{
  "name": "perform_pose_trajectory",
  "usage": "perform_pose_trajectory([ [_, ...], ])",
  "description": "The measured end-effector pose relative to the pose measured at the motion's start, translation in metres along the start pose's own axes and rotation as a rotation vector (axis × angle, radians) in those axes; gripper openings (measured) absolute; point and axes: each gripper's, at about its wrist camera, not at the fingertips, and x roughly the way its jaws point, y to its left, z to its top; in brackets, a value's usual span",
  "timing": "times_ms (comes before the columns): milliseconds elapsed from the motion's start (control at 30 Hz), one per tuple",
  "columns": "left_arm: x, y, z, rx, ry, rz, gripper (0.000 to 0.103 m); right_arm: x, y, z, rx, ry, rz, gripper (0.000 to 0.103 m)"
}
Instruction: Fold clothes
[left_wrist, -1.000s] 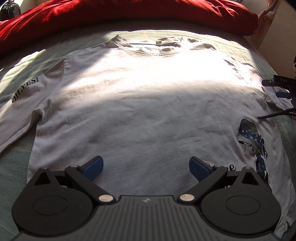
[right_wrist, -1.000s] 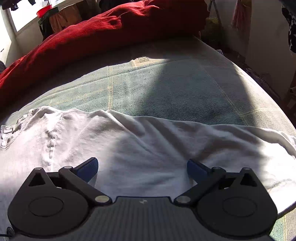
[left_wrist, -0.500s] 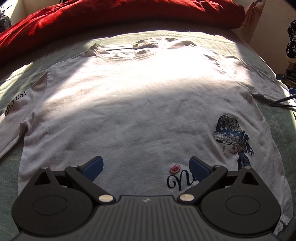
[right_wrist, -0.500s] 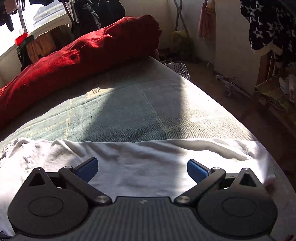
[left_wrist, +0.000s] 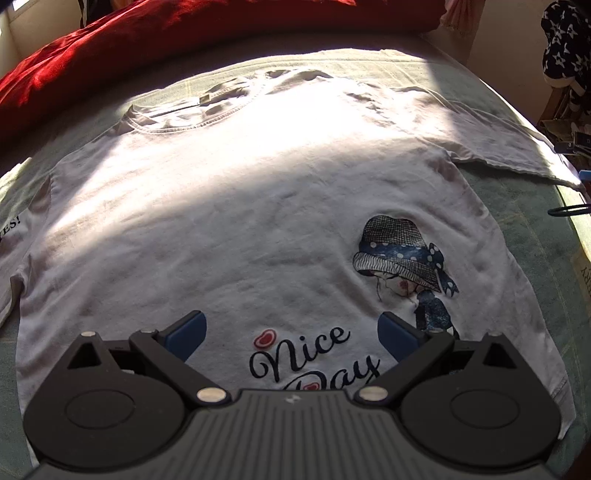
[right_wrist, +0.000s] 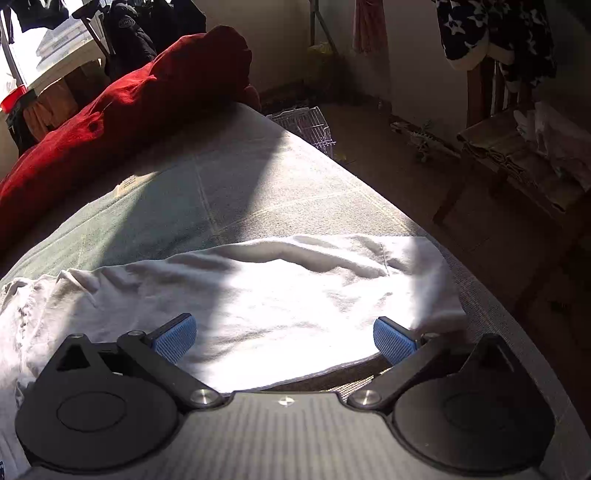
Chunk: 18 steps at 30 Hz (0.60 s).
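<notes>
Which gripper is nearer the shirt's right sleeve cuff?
Right. The right gripper hovers open over the sleeve, one finger by the cuff. The left gripper is open over the hem print.

White t-shirt (left_wrist: 229, 206), blue polka-dot hat print (left_wrist: 400, 251); green bedsheet (right_wrist: 177, 206); red duvet (left_wrist: 184, 33); blue-padded claws.

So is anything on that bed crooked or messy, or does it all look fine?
Mostly fine. The white T-shirt lies flat, print side up, on the green bedspread. Only the neckline is bunched and wrinkled, and the sleeve by the bed's edge is rumpled. Nothing looks torn or spilled.
</notes>
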Motion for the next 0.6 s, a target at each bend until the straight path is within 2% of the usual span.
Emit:
perform_pose_trajectory([
  [100,0.003,-0.005,0.002,0.003,0.001,0.001,0.099,0.013,-0.021,0.015,0.036,-0.009,-0.028,0.103],
  [267,0.006,-0.011,0.004,0.011,0.009,-0.001,0.099,0.039,-0.048,0.009,0.065,0.066,-0.041,0.103],
  [433,0.007,-0.013,0.005,0.013,0.010,0.010,0.099,0.021,-0.050,0.009,0.050,0.026,-0.063,0.103],
  [533,0.009,-0.012,0.006,0.004,0.014,0.011,0.099,0.028,-0.046,0.022,0.037,0.001,-0.048,0.103],
  [600,0.010,-0.013,0.007,0.001,0.017,0.009,0.099,0.040,-0.043,0.030,0.029,0.015,-0.024,0.103],
])
